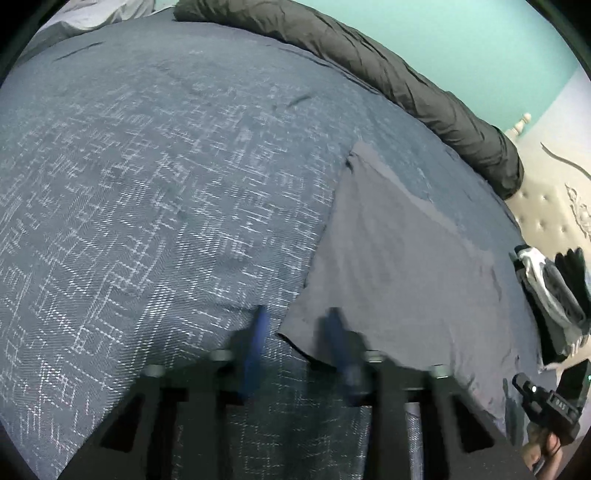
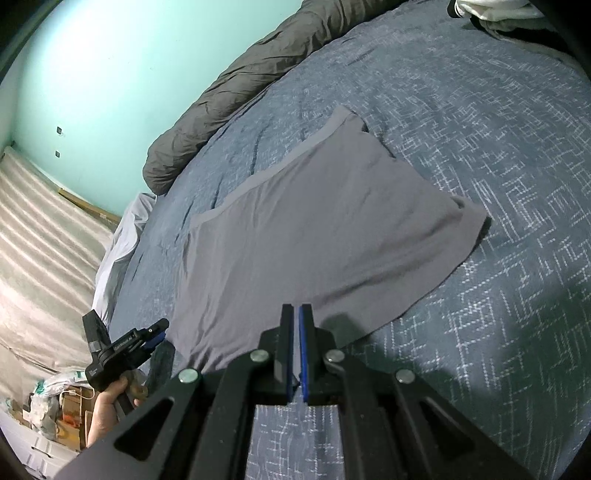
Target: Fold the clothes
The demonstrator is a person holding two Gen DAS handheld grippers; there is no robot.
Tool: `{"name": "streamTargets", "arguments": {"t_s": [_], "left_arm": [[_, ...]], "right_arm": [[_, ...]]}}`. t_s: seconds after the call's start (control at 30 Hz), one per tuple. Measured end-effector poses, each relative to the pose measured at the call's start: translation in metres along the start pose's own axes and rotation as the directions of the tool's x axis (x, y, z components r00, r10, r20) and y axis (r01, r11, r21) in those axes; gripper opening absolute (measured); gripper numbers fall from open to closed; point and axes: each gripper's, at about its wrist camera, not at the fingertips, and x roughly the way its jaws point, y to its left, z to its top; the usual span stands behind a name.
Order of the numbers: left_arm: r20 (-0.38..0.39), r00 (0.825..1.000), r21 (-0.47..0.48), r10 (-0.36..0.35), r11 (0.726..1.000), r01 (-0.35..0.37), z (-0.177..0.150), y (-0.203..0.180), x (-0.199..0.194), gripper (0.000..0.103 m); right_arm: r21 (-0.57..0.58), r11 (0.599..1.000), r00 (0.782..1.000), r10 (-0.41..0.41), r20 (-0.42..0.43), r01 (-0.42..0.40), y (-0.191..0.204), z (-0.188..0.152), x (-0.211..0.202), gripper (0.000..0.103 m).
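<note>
A grey garment (image 2: 317, 229) lies flat on the blue patterned bedspread (image 2: 480, 147). The right gripper (image 2: 297, 314) has its fingers pressed together, empty. The left gripper (image 1: 295, 321), blurred, seemingly straddles the garment's corner, fingers apart.

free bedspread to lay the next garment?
Bare: the patterned bedspread between the grey garment and the pale bedding in the far corner. Crowded: rolled dark blanket along the wall edge; stacked clothes past the garment.
</note>
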Motion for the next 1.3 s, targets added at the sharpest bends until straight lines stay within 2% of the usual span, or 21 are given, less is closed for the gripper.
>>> {"name": "streamTargets", "arguments": {"t_s": [0.17, 0.43, 0.63, 0.87, 1.1, 1.3], "left_arm": [[-0.012, 1.000, 0.012, -0.017, 1.000, 0.017, 0.000, -0.002, 0.002, 0.002], [0.044, 0.998, 0.028, -0.043, 0.999, 0.042, 0.009, -0.019, -0.016, 0.002], [0.081, 0.993, 0.060, -0.086, 0.995, 0.081, 0.018, -0.059, -0.024, 0.002], [0.099, 0.990, 0.125, -0.098, 0.989, 0.086, 0.027, -0.102, -0.035, 0.002], [0.069, 0.992, 0.213, -0.108, 0.973, 0.091, 0.026, -0.156, -0.040, 0.002], [0.011, 0.990, 0.315, -0.139, 0.940, 0.129, 0.021, -0.223, -0.034, 0.002]], "right_arm": [[0.013, 1.000, 1.000, -0.006, 0.014, 0.006, -0.006, 0.002, -0.004, 0.002], [0.037, 0.999, 0.999, -0.013, 0.041, 0.012, -0.018, 0.008, -0.013, 0.002], [0.054, 0.998, 0.997, -0.019, 0.077, 0.015, -0.027, 0.013, -0.025, 0.002], [0.044, 0.999, 0.995, -0.016, 0.103, 0.012, -0.036, 0.019, -0.037, 0.002], [0.076, 0.997, 0.992, -0.016, 0.129, 0.006, -0.050, 0.027, -0.051, 0.002], [0.098, 0.995, 0.989, -0.021, 0.145, 0.007, -0.061, 0.032, -0.061, 0.002]]}}
